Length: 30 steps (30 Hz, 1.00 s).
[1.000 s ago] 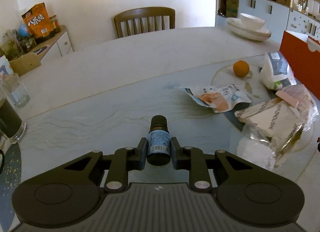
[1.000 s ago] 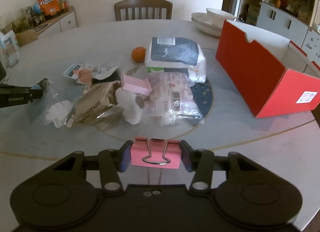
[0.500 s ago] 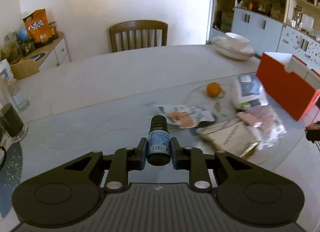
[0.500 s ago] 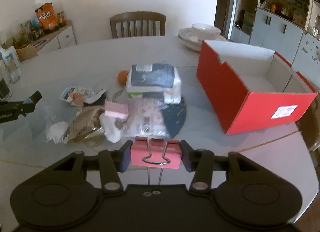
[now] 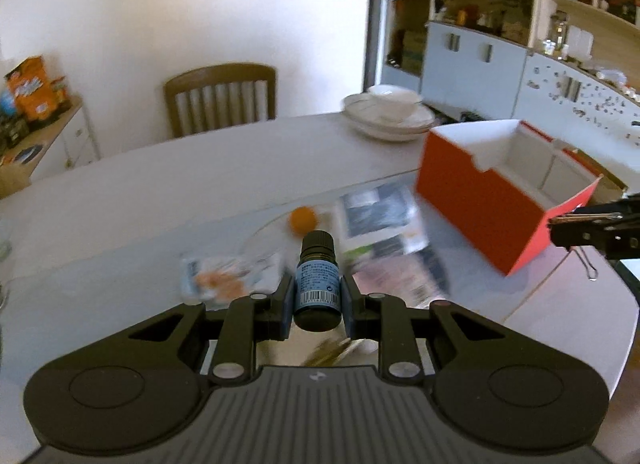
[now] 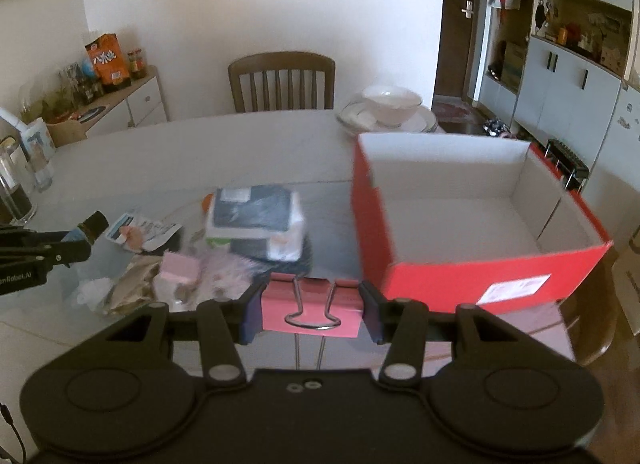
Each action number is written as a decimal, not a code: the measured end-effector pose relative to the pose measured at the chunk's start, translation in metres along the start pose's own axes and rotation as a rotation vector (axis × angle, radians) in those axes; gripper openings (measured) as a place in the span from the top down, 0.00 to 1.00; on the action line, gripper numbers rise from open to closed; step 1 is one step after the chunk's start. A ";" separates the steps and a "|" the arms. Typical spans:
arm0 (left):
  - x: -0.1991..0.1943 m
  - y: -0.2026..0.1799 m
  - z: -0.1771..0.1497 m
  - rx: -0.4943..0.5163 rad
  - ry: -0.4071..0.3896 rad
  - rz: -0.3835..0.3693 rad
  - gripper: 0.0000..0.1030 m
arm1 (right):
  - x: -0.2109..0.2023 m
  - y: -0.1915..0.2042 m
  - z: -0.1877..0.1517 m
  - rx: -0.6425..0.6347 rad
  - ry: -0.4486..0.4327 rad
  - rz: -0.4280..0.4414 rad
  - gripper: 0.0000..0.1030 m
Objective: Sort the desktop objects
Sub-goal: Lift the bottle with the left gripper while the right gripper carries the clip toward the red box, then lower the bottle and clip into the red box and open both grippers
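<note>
The left gripper point(image 5: 317, 296) jaws are pinching one small dark bottle point(image 5: 317, 278) with a blue label, held clear above the bench point(image 5: 160, 192); the right gripper point(image 6: 310, 310) jaws are clamping one pink binder clip point(image 6: 310, 312) by its sides, its wire handles hanging down, just in front of the red box point(image 6: 472, 276); that one box is sitting open on the bench and is showing only its bare white inside; beside it, one orange point(image 5: 303, 219), one tissue pack point(image 6: 254, 220) and several blurred wrappers are lying in a heap; one bowl point(image 6: 391, 102) is resting on stacked plates point(image 6: 360, 120) at the far edge.
</note>
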State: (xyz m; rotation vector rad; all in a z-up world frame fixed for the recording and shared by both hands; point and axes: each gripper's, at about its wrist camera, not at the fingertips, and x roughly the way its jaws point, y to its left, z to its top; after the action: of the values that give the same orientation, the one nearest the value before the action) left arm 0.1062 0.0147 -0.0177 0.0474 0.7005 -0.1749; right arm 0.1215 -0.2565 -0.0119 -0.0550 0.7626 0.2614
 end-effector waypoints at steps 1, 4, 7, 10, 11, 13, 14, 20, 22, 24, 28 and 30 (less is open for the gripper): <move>0.002 -0.009 0.005 0.000 -0.002 -0.014 0.78 | -0.001 -0.009 0.003 -0.001 -0.003 0.003 0.52; 0.007 -0.035 0.019 0.023 -0.018 -0.035 0.78 | -0.001 -0.033 0.011 -0.011 -0.016 0.003 0.52; 0.013 -0.061 0.034 0.046 -0.030 -0.065 0.78 | -0.002 -0.056 0.019 -0.021 -0.031 -0.002 0.52; 0.023 -0.087 0.048 0.070 -0.033 -0.093 0.78 | 0.000 -0.077 0.027 -0.041 -0.038 -0.017 0.52; 0.026 -0.095 0.052 0.079 -0.035 -0.101 0.78 | 0.002 -0.084 0.029 -0.042 -0.039 -0.018 0.52; 0.033 -0.113 0.061 0.108 -0.039 -0.117 0.78 | 0.005 -0.097 0.034 -0.043 -0.039 -0.018 0.52; 0.036 -0.120 0.065 0.119 -0.040 -0.124 0.78 | 0.006 -0.102 0.036 -0.046 -0.040 -0.019 0.52; 0.062 -0.167 0.088 0.201 -0.037 -0.170 0.78 | 0.017 -0.140 0.047 -0.070 -0.054 -0.027 0.52; 0.073 -0.181 0.094 0.224 -0.030 -0.183 0.78 | 0.022 -0.151 0.051 -0.078 -0.049 -0.028 0.52; 0.088 -0.195 0.100 0.241 -0.005 -0.198 0.78 | 0.028 -0.161 0.054 -0.084 -0.039 -0.029 0.52; 0.115 -0.215 0.106 0.268 0.042 -0.207 0.78 | 0.044 -0.178 0.056 -0.112 -0.020 -0.022 0.52; 0.130 -0.224 0.112 0.280 0.067 -0.204 0.78 | 0.052 -0.185 0.057 -0.120 -0.008 -0.013 0.52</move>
State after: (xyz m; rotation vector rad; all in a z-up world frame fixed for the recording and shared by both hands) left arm 0.2357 -0.2356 -0.0130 0.2505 0.7433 -0.4686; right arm 0.2434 -0.4162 -0.0149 -0.1724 0.7381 0.2943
